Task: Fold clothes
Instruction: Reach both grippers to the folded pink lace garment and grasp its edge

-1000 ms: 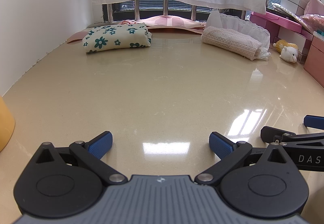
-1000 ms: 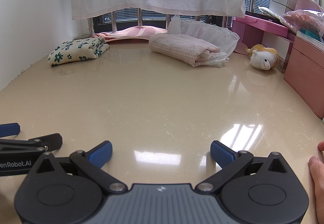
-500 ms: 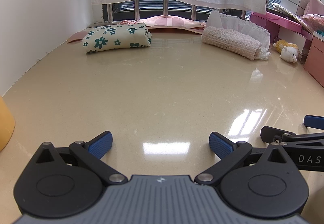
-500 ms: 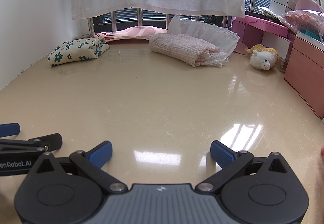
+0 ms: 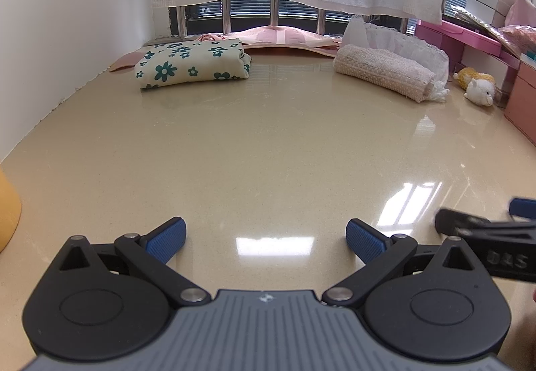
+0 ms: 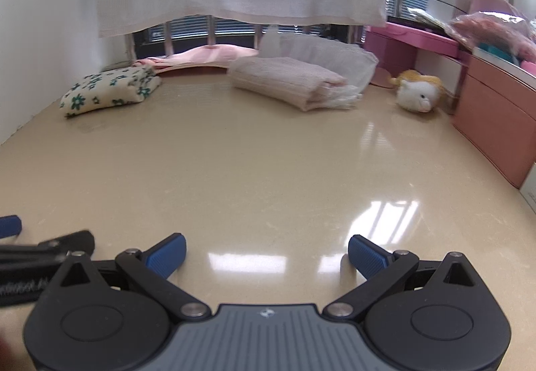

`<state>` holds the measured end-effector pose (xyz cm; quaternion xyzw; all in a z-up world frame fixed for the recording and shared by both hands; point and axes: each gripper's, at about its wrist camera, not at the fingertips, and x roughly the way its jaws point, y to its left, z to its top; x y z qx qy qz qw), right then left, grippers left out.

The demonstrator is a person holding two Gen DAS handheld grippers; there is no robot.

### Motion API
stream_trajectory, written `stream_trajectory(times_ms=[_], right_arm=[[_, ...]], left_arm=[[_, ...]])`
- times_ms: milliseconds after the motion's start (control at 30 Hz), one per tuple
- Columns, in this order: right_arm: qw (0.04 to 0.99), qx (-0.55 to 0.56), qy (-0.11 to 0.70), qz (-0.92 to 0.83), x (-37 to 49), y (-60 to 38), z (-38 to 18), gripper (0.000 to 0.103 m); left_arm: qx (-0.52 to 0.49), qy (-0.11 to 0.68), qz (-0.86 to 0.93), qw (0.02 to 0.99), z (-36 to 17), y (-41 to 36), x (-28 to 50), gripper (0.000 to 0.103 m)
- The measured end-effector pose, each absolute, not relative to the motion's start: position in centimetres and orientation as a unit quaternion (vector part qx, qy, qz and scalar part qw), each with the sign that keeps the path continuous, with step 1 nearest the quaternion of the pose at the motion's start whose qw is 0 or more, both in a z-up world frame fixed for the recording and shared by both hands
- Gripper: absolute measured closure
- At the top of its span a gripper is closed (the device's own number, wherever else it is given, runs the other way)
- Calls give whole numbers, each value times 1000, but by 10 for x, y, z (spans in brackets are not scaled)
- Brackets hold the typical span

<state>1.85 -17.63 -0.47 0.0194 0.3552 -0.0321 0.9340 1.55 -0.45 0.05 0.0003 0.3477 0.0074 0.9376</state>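
We hold both the left gripper (image 5: 264,237) and right gripper (image 6: 266,248) low over the bare counter (image 5: 268,143), fingers spread and holding nothing; the floral garment (image 5: 192,64) and pink garment (image 5: 385,72) lie folded far back, keeping the middle free for work.

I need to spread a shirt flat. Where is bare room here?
Bare counter runs from both open grippers up to the floral bundle and pink knit bundle. Crowded along the window and by the plush toy.
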Motion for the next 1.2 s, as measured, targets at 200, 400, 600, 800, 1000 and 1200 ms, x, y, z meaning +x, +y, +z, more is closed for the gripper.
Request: stream_trajectory(times_ms=[200, 400, 600, 800, 1000, 1200], right_arm=[[928, 73, 366, 12, 91, -224, 17, 4], [921, 152, 357, -13, 192, -269, 23, 9], [909, 227, 349, -16, 264, -303, 16, 92], [963, -52, 246, 101, 140, -247, 37, 97], [949, -158, 236, 137, -46, -246, 17, 74], [962, 107, 237, 86, -104, -309, 29, 30]], left_arm=[[-50, 283, -107, 952, 51, -13, 89, 0], [-100, 295, -130, 941, 67, -31, 230, 31], [-101, 299, -121, 941, 67, -25, 247, 31], [-38, 268, -186, 945, 73, -17, 151, 15], [-72, 298, -287, 908, 50, -34, 53, 0], [-85, 354, -290, 885, 32, -67, 14, 54]])
